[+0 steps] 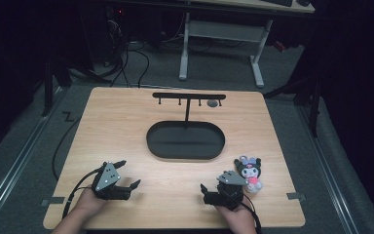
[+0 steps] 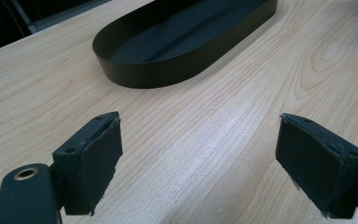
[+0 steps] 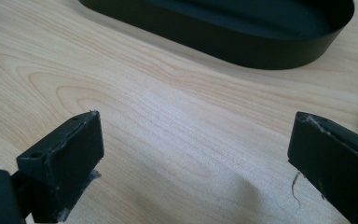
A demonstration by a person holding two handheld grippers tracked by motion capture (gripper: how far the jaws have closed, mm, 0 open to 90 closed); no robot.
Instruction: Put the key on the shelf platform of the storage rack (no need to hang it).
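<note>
Lying just beside the right gripper [image 1: 213, 189], untouched: plush toy [image 1: 249, 171].

Bare tabletop [image 1: 126, 131] around black tray [image 1: 185, 141]

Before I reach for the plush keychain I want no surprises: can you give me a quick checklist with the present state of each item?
1. Right gripper jaws open and empty: ok.
2. Left gripper jaws open and empty: ok.
3. Plush keychain lying free on the table, beside the right gripper: ok.
4. Black oval tray empty: ok.
5. Hanger stand upright, with free pegs: ok.
6. Keychain's loop reachable: cannot tell.
</note>
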